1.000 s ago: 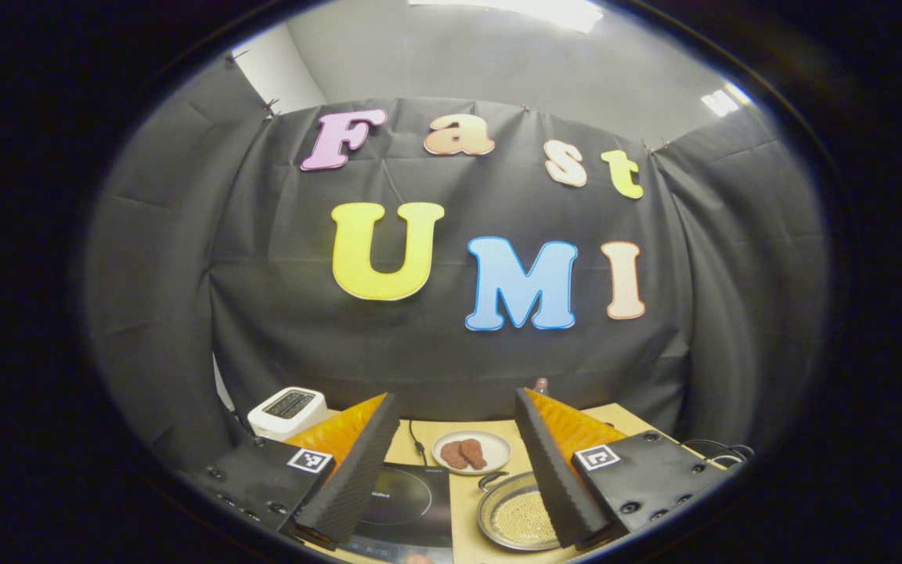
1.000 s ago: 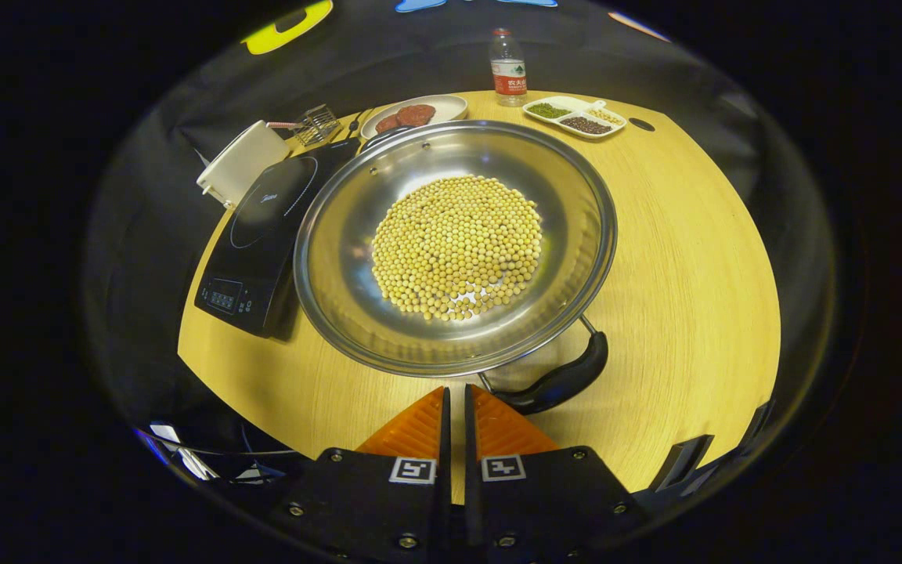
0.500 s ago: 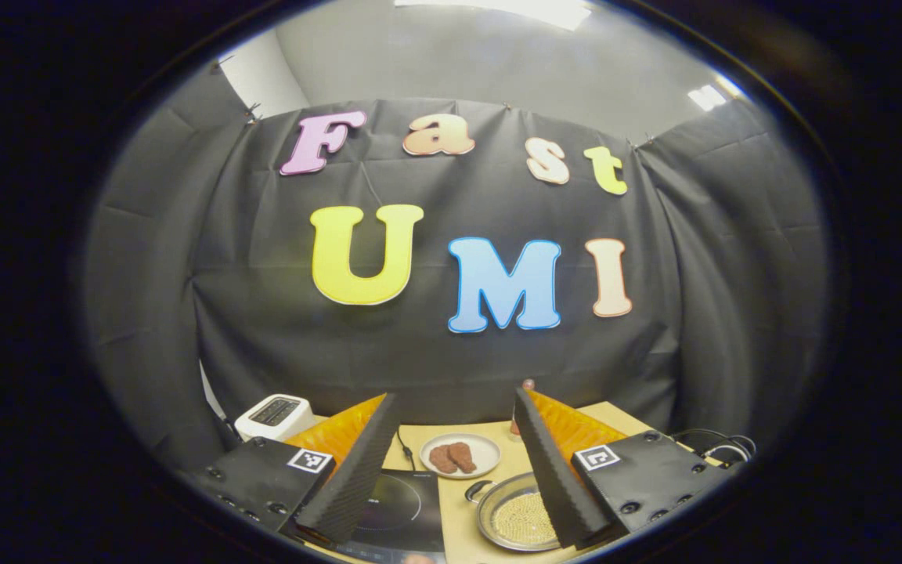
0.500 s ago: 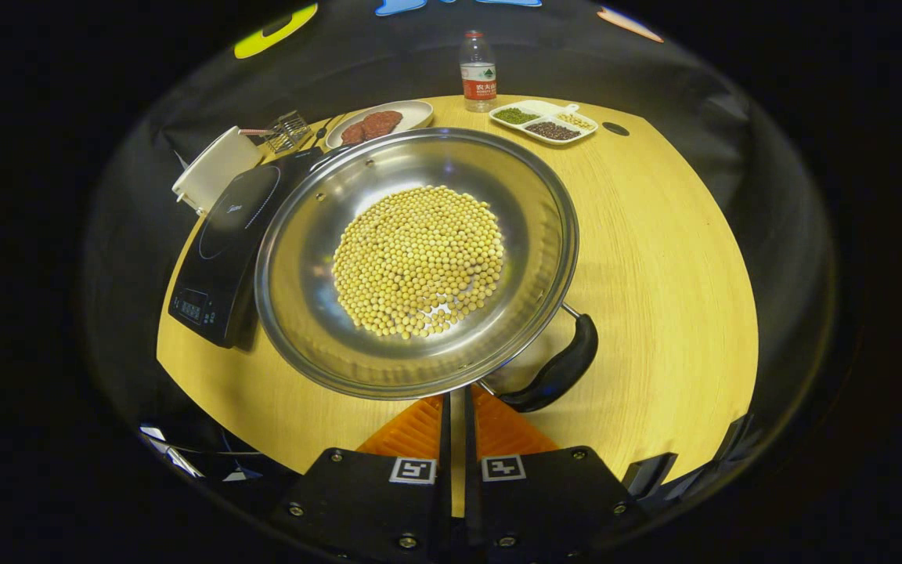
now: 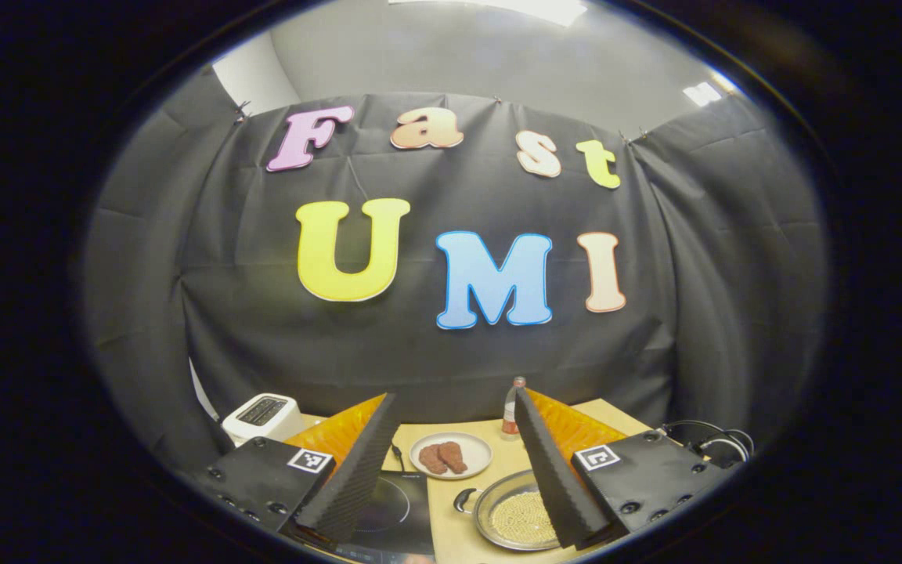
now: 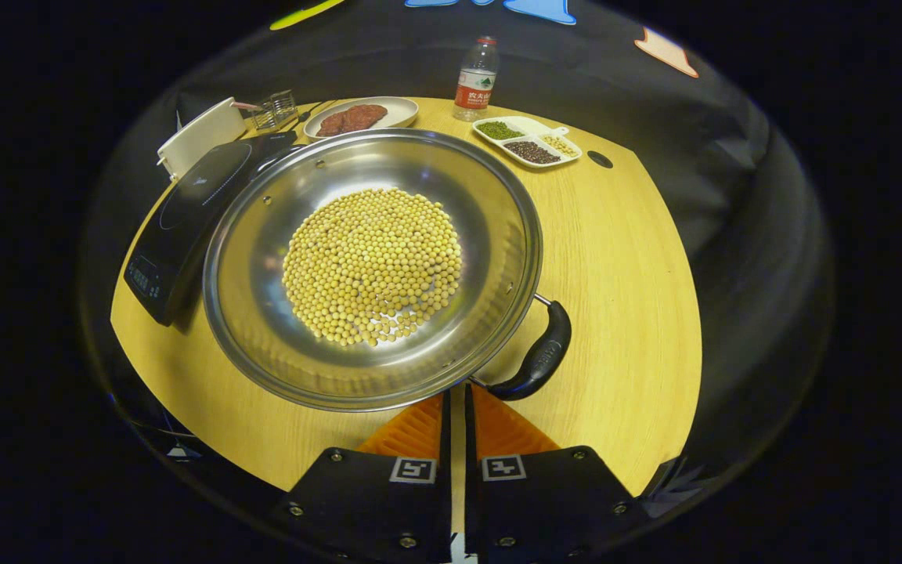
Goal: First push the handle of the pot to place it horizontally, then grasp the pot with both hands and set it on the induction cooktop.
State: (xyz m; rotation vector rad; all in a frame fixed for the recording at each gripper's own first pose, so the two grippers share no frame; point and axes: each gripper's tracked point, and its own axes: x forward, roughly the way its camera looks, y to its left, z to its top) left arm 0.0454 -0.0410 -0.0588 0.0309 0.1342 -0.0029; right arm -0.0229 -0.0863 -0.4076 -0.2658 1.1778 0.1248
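We had the pot [image 6: 373, 266] sitting on the yellow wooden table [image 6: 639, 298], a wide steel one with a round heap of pale soybeans [image 6: 373, 265] across its bottom. Its near black handle [image 6: 535, 362] curved off the rim toward the right, lying just beyond our right gripper [image 6: 456, 403]. That gripper had its two orange fingers drawn together with only a sliver between them, tips right at the pot's near rim (touching or just short, we could not tell), and nothing was clamped.

Left of the pot lay the black cooktop [image 6: 185, 211], and the pot's rim overlapped its edge from our angle. Behind them came a white toaster [image 6: 199, 135], a plate [image 6: 388, 117] carrying brown pieces of meat [image 6: 351, 119], a water bottle [image 6: 474, 78], and a divided white dish [image 6: 528, 141] with green, dark and pale beans in separate sections.

Our left gripper [image 5: 451, 462] was held high, spread wide and empty. Between its fingers we saw the plate [image 5: 473, 448] far below, with the pot [image 5: 510, 518] low to the right, partly behind the right finger.
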